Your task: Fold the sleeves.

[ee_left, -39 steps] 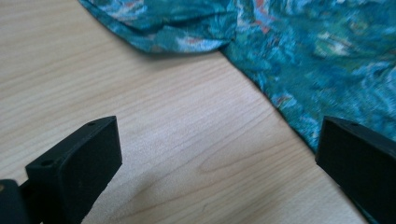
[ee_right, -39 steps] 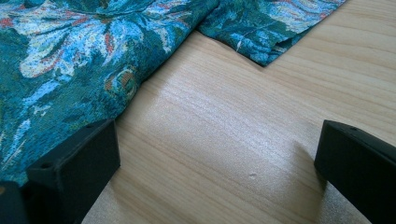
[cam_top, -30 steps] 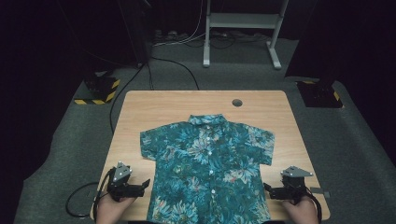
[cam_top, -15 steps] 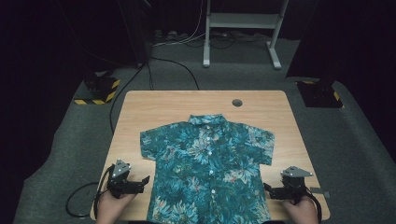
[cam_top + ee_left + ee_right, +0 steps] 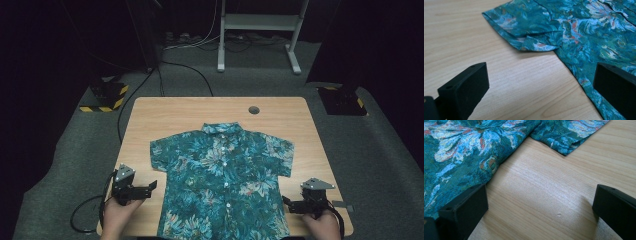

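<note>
A teal short-sleeved shirt (image 5: 222,180) with a floral print lies flat and buttoned on the wooden table (image 5: 170,117), collar toward the far side. My left gripper (image 5: 150,186) rests on the table just left of the shirt's lower side seam, open, with bare wood and the shirt's edge (image 5: 574,72) between its jaws. The left sleeve (image 5: 524,27) lies ahead of it. My right gripper (image 5: 286,202) sits at the shirt's lower right, open, jaws wide over bare wood, with the shirt body (image 5: 461,152) by its left jaw and the right sleeve (image 5: 566,135) beyond.
A round cable hole (image 5: 254,109) sits near the table's far edge. Dark carpet surrounds the table, with cables (image 5: 190,67), a white stand base (image 5: 257,30) behind, and yellow-black striped feet (image 5: 107,97) at the left. A cable (image 5: 85,225) trails from the left gripper.
The left gripper has shifted slightly left and back between the earlier frames and now. The right gripper and the shirt have not moved.
</note>
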Demonstrator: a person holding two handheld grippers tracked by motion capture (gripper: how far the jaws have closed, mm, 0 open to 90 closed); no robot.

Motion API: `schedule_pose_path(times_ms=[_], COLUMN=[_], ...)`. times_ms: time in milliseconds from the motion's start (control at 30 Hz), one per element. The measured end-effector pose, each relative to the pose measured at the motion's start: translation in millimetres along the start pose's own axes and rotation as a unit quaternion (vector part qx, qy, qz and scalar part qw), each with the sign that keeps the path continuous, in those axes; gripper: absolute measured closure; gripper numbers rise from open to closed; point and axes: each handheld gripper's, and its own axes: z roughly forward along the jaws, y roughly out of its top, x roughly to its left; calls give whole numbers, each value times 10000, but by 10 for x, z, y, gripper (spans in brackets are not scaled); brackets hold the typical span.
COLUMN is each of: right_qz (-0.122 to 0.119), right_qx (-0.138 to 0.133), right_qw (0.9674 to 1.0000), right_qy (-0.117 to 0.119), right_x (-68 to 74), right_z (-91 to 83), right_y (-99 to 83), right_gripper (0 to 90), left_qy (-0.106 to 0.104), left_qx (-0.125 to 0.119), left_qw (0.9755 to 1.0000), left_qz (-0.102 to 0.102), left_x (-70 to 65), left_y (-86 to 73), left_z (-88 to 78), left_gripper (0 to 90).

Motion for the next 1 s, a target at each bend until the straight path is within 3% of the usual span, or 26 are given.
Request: schedule_pose_path(times_ms=[300, 633, 1000], right_qz=[1, 0, 1], right_qx=[0, 1, 0], right_qw=[10000, 10000, 10000], right_qy=[0, 0, 0], right_x=[0, 0, 0], right_z=[0, 0, 0], right_y=[0, 0, 0], right_gripper=[0, 0, 0], left_qy=[-64, -73, -20], left_qx=[-5, -51, -67], left_qw=[10000, 9999, 10000], left_qz=[7, -116, -2], left_x=[48, 129, 133], left_y=[80, 194, 402], left_z=[81, 258, 383], left_gripper=[7, 7, 7])
